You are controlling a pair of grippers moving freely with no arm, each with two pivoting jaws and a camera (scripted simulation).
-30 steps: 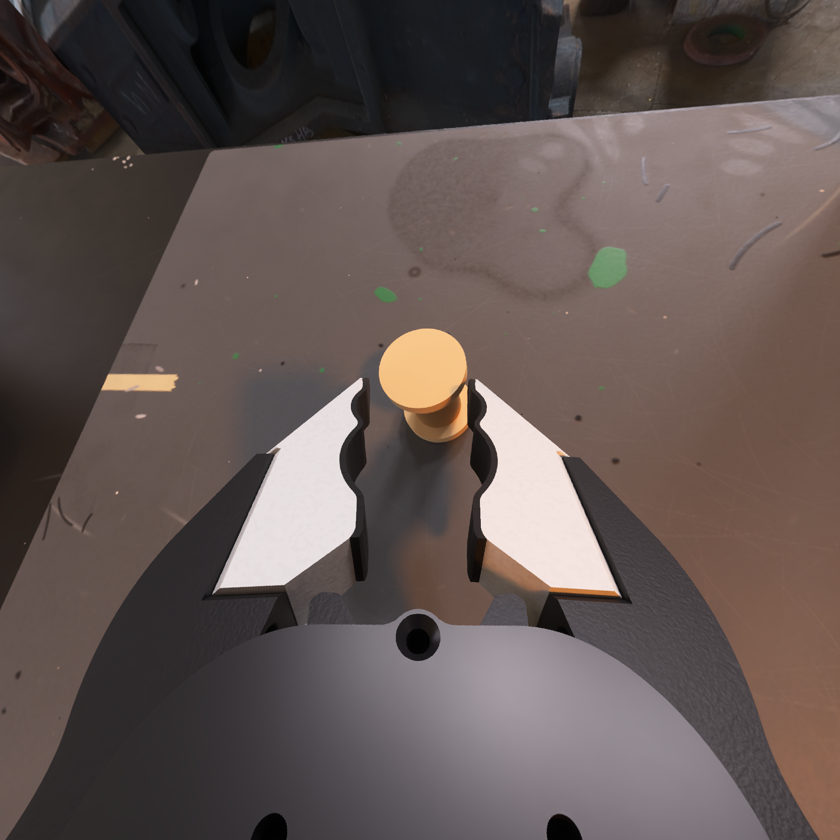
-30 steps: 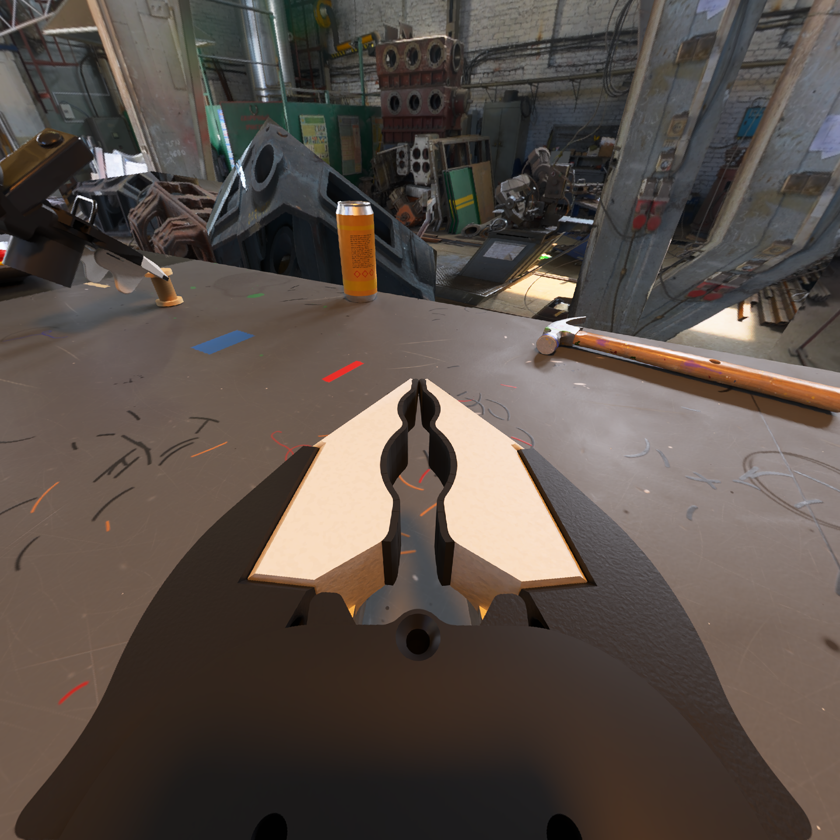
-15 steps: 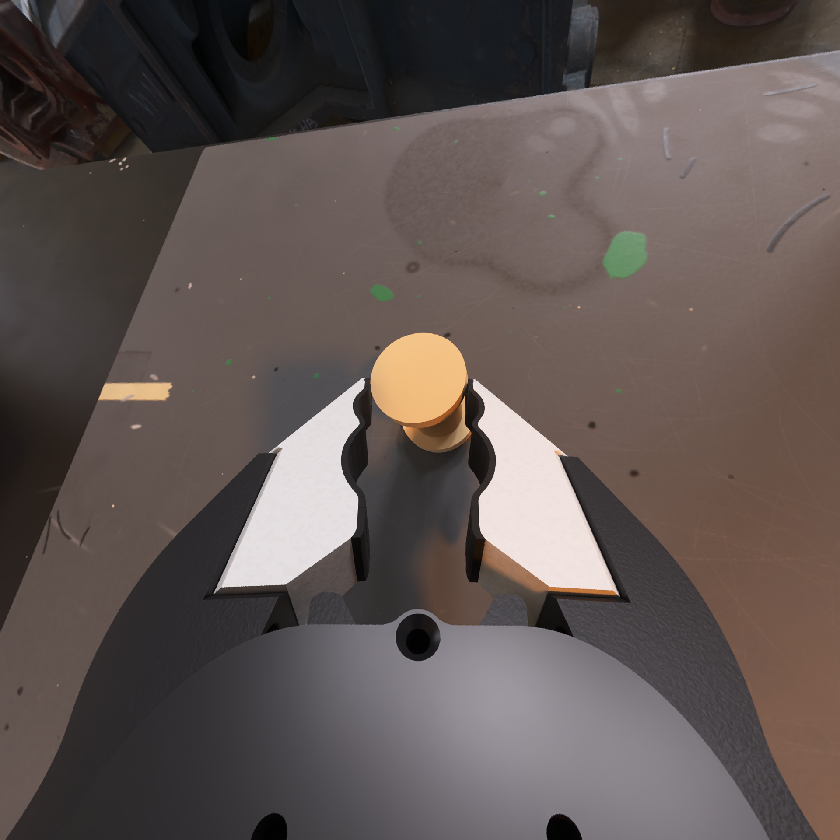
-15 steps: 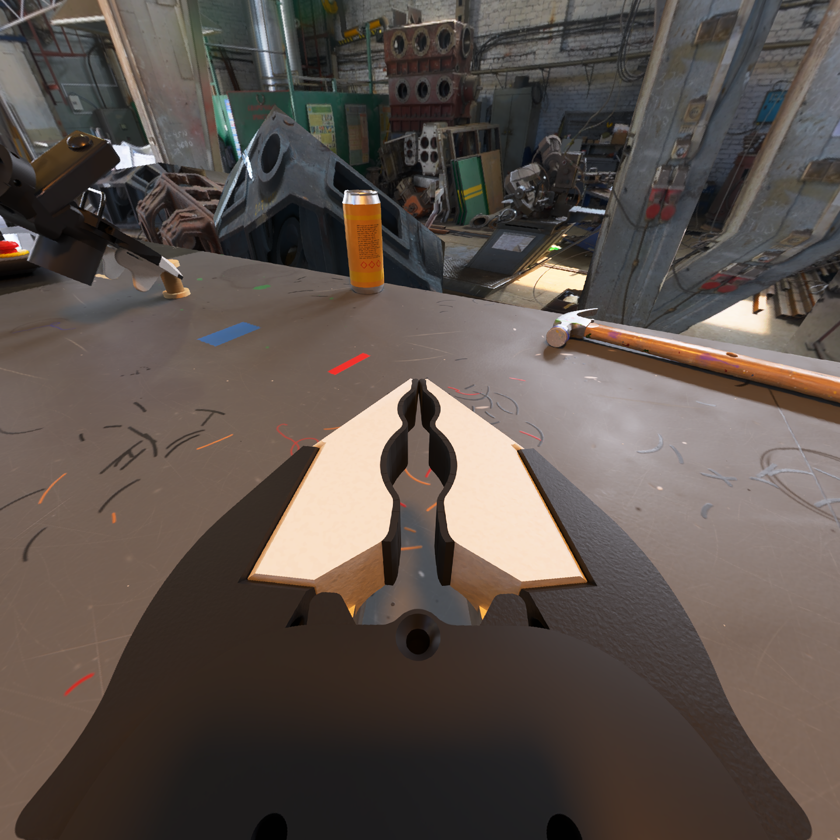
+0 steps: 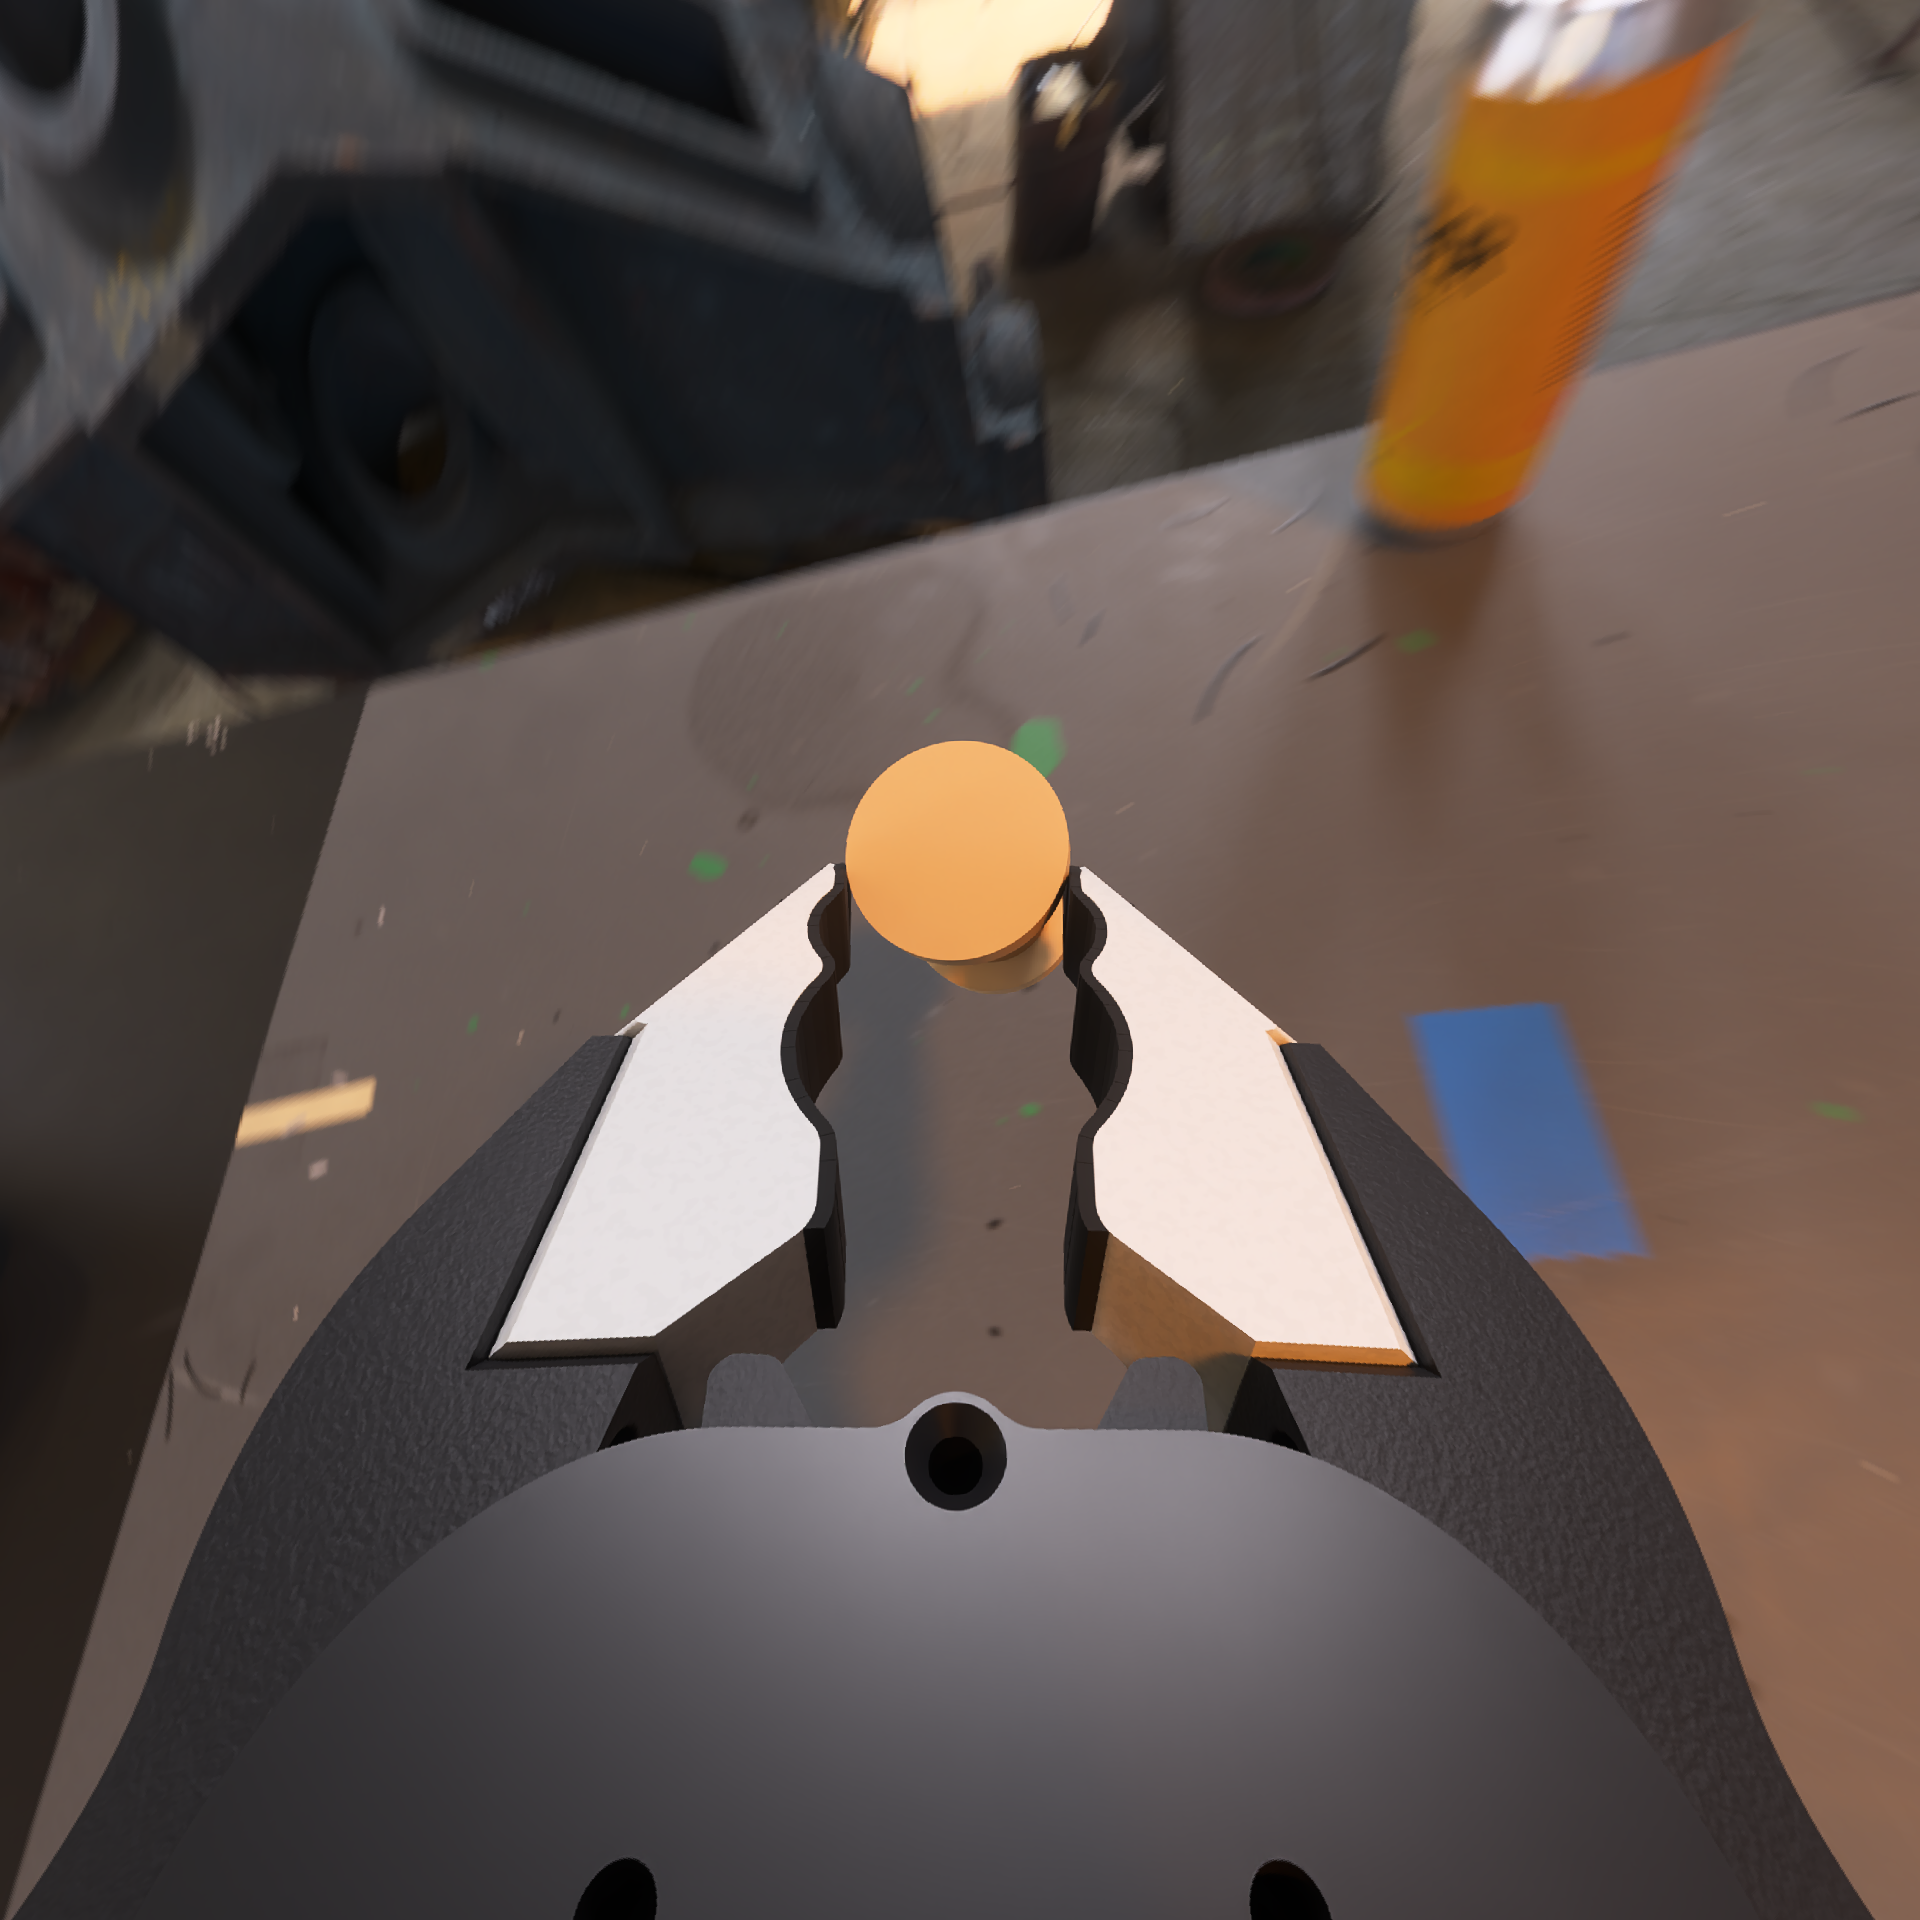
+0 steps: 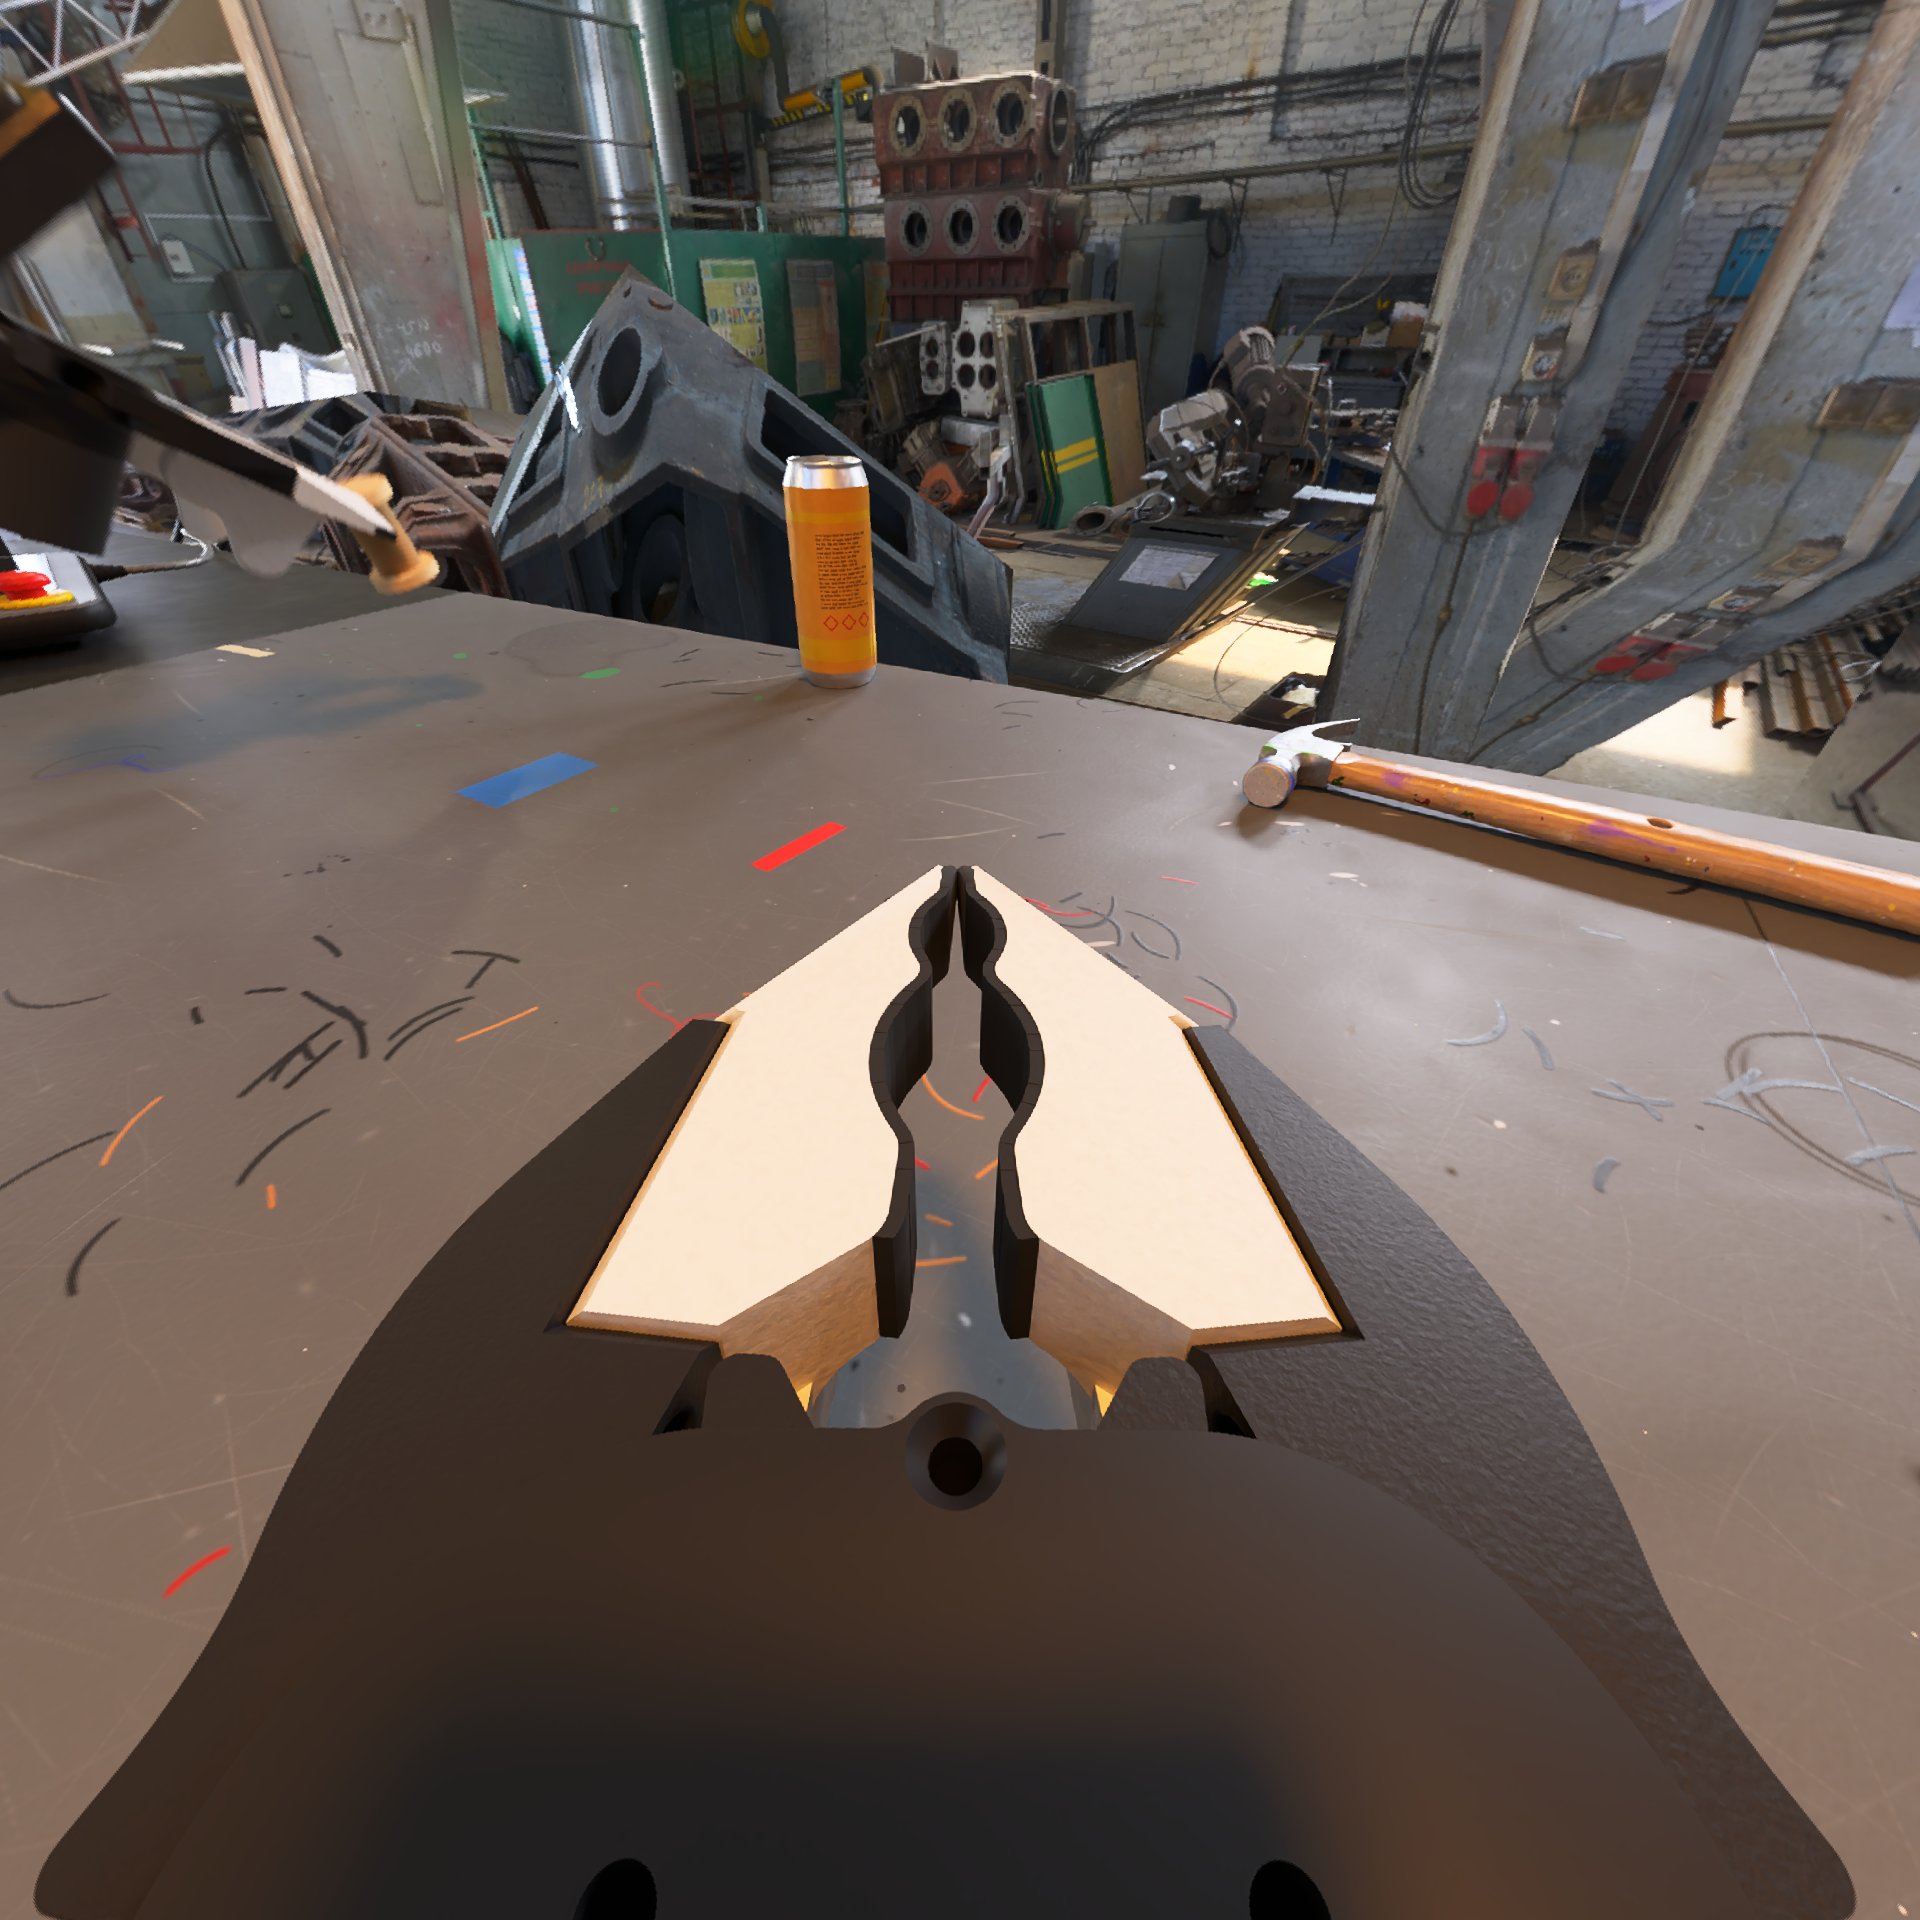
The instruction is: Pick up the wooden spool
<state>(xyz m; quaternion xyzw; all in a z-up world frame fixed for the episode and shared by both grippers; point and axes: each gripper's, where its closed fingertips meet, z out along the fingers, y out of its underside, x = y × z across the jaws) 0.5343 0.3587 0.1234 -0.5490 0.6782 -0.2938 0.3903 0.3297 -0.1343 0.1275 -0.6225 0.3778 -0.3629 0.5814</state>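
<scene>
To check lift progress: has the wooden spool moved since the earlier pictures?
Yes. In the right wrist view the wooden spool now hangs above the table edge, tilted, gripped by the left hand-held gripper; earlier it stood on it.

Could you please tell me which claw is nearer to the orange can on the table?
The left claw, which holds the wooden spool raised to the left of the orange can. The right claw hovers shut over the table, nearer the camera.

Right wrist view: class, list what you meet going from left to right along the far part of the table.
Left claw holding the spool → blue tape → can → hammer.
</scene>
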